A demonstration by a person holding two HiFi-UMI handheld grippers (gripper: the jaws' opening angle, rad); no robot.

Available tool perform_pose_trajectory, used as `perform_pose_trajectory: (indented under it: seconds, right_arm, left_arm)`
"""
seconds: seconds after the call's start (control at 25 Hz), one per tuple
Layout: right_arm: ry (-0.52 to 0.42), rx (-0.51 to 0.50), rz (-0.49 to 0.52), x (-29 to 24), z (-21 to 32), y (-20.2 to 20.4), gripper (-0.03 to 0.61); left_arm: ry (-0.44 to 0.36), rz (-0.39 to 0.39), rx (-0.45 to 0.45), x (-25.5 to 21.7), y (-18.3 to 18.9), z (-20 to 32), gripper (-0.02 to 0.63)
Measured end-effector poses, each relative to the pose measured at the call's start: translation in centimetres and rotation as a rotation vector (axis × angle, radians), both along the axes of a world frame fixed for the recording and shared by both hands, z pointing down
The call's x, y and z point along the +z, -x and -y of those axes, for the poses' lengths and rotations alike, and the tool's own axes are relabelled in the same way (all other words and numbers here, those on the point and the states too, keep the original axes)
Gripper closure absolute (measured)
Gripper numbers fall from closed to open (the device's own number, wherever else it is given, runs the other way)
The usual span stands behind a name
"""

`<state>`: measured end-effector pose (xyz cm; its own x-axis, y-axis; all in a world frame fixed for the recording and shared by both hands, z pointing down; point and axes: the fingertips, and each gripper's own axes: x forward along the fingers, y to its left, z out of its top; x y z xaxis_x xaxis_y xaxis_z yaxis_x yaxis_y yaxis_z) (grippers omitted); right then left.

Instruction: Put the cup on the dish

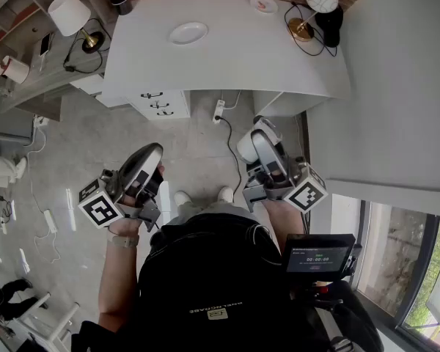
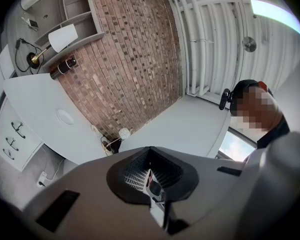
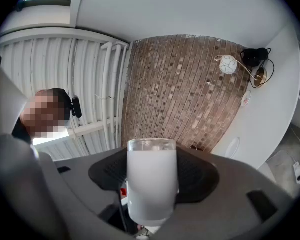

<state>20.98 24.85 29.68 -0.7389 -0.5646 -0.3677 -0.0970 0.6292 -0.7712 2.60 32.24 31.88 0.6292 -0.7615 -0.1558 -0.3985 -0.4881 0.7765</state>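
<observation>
Right gripper (image 1: 262,136) clamps cup (image 3: 151,176), base hidden, left gripper (image 2: 152,180) fingers (image 2: 90,204) closed, dish (image 1: 188,33) distant

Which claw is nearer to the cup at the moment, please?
Right. The right claw is shut on the cup; the left claw, shut and empty, sits apart at the person's other side.

The left gripper (image 2: 151,176) points up into the room, its jaws pressed together with nothing between them. Past them a white desk (image 2: 35,101) runs along a brick wall (image 2: 135,59). A dish (image 2: 65,116) lies flat on the desk, far from the gripper. A lamp (image 2: 60,38) with a white shade stands past the desk's end. Drawers (image 2: 12,136) sit under the desk. A person (image 2: 272,131) shows at the right.
</observation>
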Motion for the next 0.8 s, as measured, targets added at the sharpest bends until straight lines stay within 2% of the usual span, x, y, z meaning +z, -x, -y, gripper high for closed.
perform_pose_trajectory:
  seconds: [0.12, 0.32, 0.44, 0.8]
  right_arm:
    - [0.010, -0.007, 0.000, 0.4, 0.0, 0.3, 0.311]
    - [0.007, -0.017, -0.011, 0.4, 0.1, 0.7, 0.311]
    - [0.012, -0.018, -0.024, 0.6, 0.1, 0.8, 0.311]
    - [0.033, -0.020, -0.047, 1.4, -0.5, 2.1, 0.311]
  left_arm:
    - [0.006, -0.002, -0.034, 0.0, 0.4, 0.2, 0.609]
    - [0.013, -0.067, -0.080, 0.2, 1.3, 0.4, 0.609]
    - [0.024, -0.099, -0.075, 0.1, 1.3, 0.5, 0.609]
    - [0.033, -0.084, -0.092, 1.2, 2.6, -0.2, 0.609]
